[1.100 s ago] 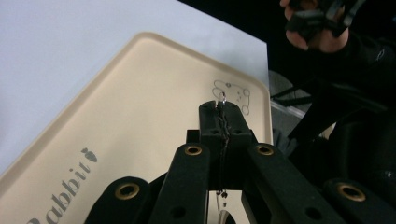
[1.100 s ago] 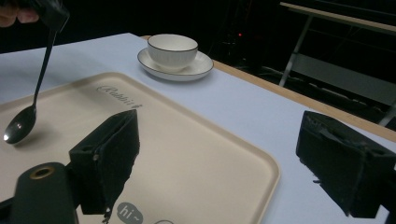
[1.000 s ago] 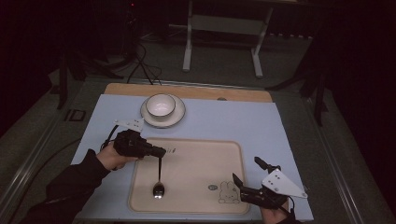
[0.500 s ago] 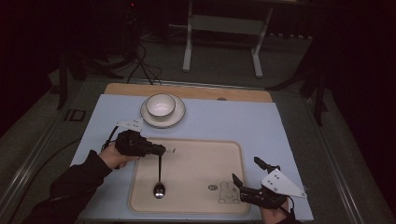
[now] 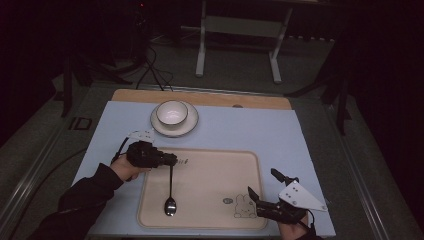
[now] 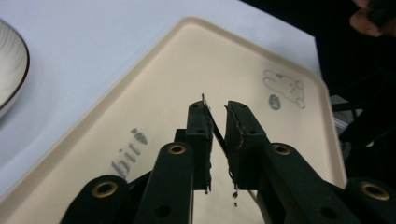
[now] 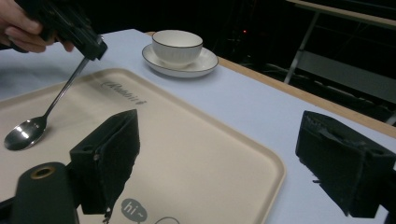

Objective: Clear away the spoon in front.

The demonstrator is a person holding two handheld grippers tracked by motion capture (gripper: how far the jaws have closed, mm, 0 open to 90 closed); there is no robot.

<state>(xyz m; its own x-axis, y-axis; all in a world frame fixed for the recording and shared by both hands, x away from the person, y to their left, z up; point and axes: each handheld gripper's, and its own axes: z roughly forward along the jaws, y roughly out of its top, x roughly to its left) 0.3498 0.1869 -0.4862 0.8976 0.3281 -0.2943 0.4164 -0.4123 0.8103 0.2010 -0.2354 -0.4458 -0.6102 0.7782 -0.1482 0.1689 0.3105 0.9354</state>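
in the high view, a spoon (image 5: 170, 192) was seen on the beige tray (image 5: 210, 220), left of centre in the lower half of the frame. its long axis ran nearly straight up and down the picture, bowl toward the bottom edge and resting on the tray, handle tip up at the left gripper (image 5: 170, 160). it was judged to be light, stiff metal, polished and so slippery; the thin handle near its end was judged the right place to be gripped.

in the left gripper view, the handle was seen edge-on as a thin dark strip between the two pads at frame centre. the jaws had just been opening a little, and a slight gap showed beside the strip, so the grip was judged to be loosening.

in the right gripper view, the spoon sloped from bowl at lower left up to the handle at upper left. the right gripper (image 7: 224, 163) was spread wide, with nothing held.
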